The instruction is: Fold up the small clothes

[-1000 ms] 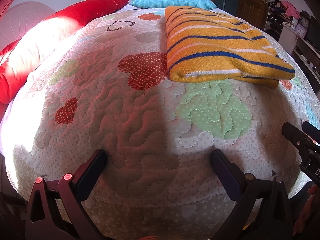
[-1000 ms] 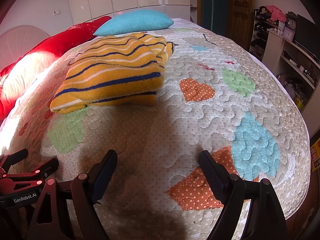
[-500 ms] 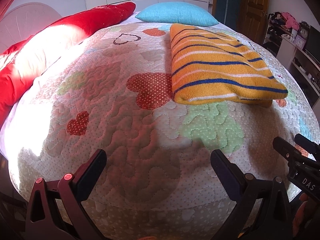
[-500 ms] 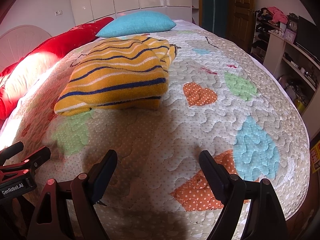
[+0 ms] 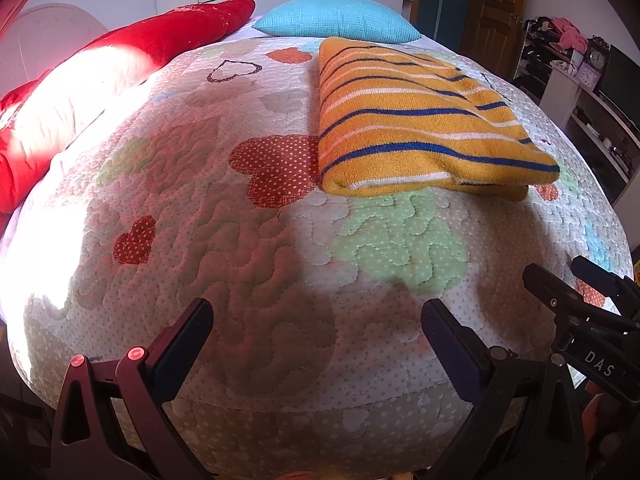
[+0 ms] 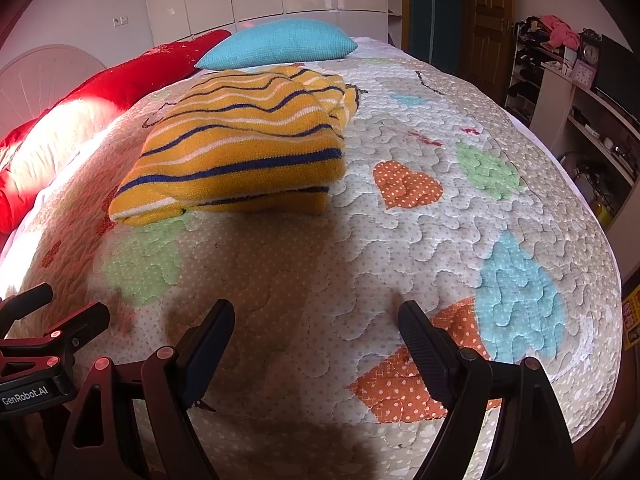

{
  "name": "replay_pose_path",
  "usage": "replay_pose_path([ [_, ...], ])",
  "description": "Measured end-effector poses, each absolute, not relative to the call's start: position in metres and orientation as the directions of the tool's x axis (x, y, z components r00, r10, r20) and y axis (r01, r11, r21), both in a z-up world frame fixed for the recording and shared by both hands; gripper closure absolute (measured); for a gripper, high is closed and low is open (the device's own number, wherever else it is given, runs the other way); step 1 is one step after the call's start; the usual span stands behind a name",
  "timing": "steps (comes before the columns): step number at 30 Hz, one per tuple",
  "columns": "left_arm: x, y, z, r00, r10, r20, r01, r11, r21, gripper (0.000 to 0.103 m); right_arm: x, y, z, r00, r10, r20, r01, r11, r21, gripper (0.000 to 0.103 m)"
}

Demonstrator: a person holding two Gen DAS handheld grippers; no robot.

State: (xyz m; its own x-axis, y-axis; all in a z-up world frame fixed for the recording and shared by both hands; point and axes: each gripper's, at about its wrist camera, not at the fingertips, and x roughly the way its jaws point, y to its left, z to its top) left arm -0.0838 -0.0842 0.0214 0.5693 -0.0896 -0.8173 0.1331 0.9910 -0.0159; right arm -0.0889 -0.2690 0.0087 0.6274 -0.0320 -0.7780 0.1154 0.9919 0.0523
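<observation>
Folded sweater [image 5: 424, 120] lies upper centre-right on bed [image 5: 260, 248], long axis running toward pillow [image 5: 338, 20]. Both grippers, left [image 5: 316, 332] & right [image 6: 316, 332], jaws apart, empty.

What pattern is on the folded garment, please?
Orange-yellow knit garment with blue and white stripes; clearest in the left wrist view.
</observation>
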Motion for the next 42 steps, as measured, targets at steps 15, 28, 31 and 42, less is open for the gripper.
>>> replay_pose_path([
  [15,-0.087,-0.094,0.018,0.564,-0.093,-0.82,0.162,0.987,-0.001,0.0,-0.09,-0.274,0.008,0.633,-0.037,-0.773,0.138,0.988,0.066,0.015],
  [28,-0.085,-0.095,0.014,0.551,-0.094,-0.829,0.166,0.986,-0.001,0.0,-0.091,-0.273,0.007,0.632,-0.042,-0.774,0.135,0.989,0.056,0.013],
  [31,-0.085,-0.096,0.012,0.55,-0.094,-0.83,0.169,0.986,0.0,0.0,-0.09,-0.272,0.006,0.631,-0.046,-0.774,0.133,0.99,0.05,0.013],
  [42,-0.083,-0.092,0.013,0.549,-0.109,-0.828,0.168,0.986,-0.018,0.0,-0.082,-0.273,0.009,0.633,-0.054,-0.772,0.118,0.993,0.028,0.013],
])
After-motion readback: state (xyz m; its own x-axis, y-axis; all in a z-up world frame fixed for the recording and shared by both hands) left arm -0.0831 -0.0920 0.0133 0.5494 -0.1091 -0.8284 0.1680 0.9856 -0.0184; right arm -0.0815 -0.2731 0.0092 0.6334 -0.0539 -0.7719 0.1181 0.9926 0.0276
